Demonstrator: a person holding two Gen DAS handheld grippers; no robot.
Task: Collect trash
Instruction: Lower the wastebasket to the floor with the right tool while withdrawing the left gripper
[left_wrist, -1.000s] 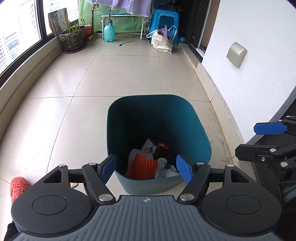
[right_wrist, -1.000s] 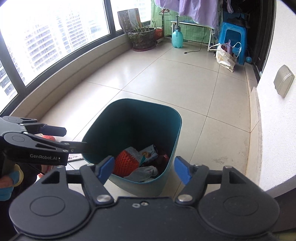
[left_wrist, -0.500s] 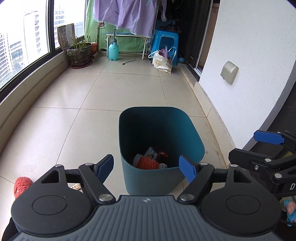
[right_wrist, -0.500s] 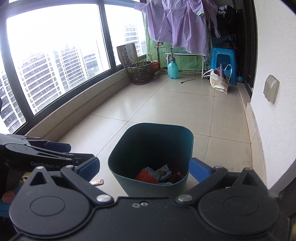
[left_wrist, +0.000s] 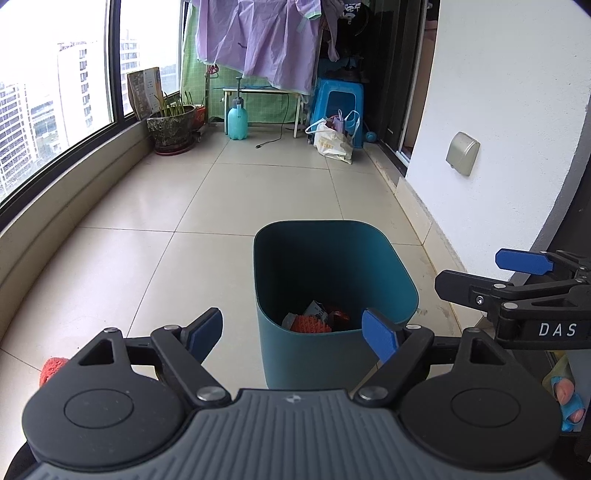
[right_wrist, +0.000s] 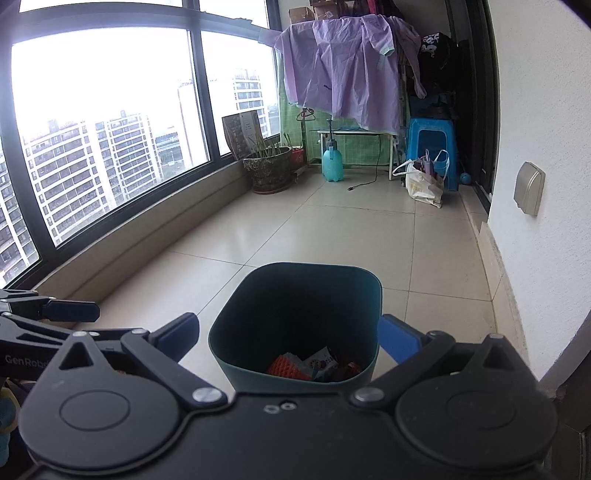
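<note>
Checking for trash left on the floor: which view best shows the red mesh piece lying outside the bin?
The left wrist view. The red mesh piece lies on the tiles at the lower left edge, left of the teal bin, partly hidden behind the left hand-held gripper. The right wrist view does not clearly show it; the gripper bodies cover that floor area.

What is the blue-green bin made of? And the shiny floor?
The bin looks like plastic: smooth, matte teal walls with rounded corners and one even colour. The floor looks like glazed ceramic tile: big pale squares with thin dark lines between them, and window light shining off the surface. I can't be fully sure of either from looks alone.
</note>
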